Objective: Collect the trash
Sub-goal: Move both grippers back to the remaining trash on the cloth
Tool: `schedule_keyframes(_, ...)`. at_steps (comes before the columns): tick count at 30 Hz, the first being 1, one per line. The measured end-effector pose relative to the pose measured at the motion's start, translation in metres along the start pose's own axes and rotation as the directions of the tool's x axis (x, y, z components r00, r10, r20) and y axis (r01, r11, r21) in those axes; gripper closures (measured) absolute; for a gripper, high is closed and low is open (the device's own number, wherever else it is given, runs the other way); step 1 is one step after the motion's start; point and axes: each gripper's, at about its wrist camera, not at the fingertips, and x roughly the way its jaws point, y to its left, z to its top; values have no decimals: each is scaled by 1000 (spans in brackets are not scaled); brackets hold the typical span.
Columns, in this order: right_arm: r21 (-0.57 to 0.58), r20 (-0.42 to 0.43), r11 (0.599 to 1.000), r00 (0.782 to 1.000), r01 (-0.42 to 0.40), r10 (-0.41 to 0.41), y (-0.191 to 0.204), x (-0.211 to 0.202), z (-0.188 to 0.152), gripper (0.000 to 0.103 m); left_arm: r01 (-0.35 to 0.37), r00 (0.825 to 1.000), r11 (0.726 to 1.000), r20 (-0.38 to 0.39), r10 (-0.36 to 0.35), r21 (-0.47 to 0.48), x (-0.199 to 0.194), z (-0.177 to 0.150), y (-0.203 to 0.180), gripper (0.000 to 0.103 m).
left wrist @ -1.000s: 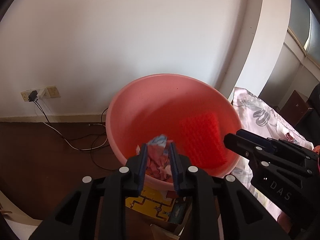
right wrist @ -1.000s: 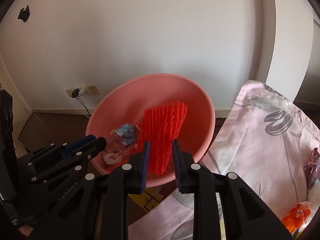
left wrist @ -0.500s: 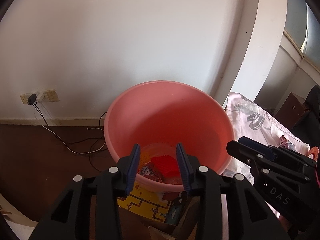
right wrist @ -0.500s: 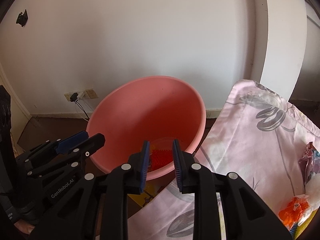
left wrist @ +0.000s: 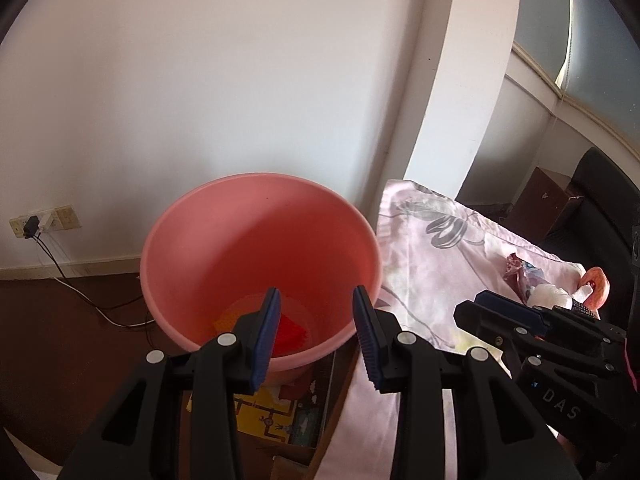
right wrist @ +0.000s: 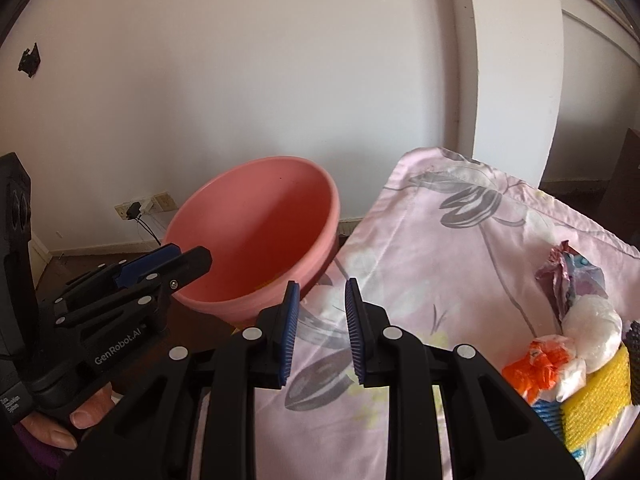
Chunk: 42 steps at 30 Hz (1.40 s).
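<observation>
A pink plastic basin (left wrist: 208,240) (right wrist: 256,220) stands on the floor by the wall. A red foam net (left wrist: 290,330) and other scraps lie at its bottom. My left gripper (left wrist: 316,324) is open and empty above the basin's near rim. My right gripper (right wrist: 320,312) is open and empty over the pink floral cloth (right wrist: 460,272), just right of the basin. More trash lies on the cloth at the right: a crumpled purple wrapper (right wrist: 568,276), a white wad (right wrist: 592,320), an orange wrapper (right wrist: 536,368) and a yellow foam net (right wrist: 596,396).
A yellow printed box (left wrist: 268,412) lies under the basin's near edge. A wall socket with plug and cable (left wrist: 32,224) is at the left. A white pillar (left wrist: 460,80) rises behind the cloth. Dark furniture (left wrist: 592,200) stands at the far right.
My left gripper opened and dropped its crumpled wrapper into the basin. My right gripper let the red foam net fall in. Both pulled back and rightward.
</observation>
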Motion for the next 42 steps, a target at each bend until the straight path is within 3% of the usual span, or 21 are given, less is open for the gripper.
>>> schedule_keyframes(12,111,23,987,992,118,-121,-66,-53,-39,79,161,986,983,-48,-158,90,0,-9,-63,62)
schedule_keyframes(22,254,25,940,970,229,-243,-138,-98,-82,78,312,949,915,-125,-289,255,8,-27,-143,58)
schedule_keyframes(23,272,20,933,968,236,-250,-144,-101,-86,72,327,944,907,-141,-299,266,11,-29,-150,58)
schedule_keyframes(25,309,25,920,965,241,-261,-155,-107,-93,61,348,936,894,-165,-312,281,16,-33,-163,58)
schedule_keyframes(33,385,25,885,955,263,-295,-182,-121,-112,60,406,906,858,-262,-333,314,44,-44,-198,58)
schedule_keyframes(42,417,20,870,955,262,-297,-195,-126,-123,60,391,911,849,-280,-303,355,64,-48,-209,58)
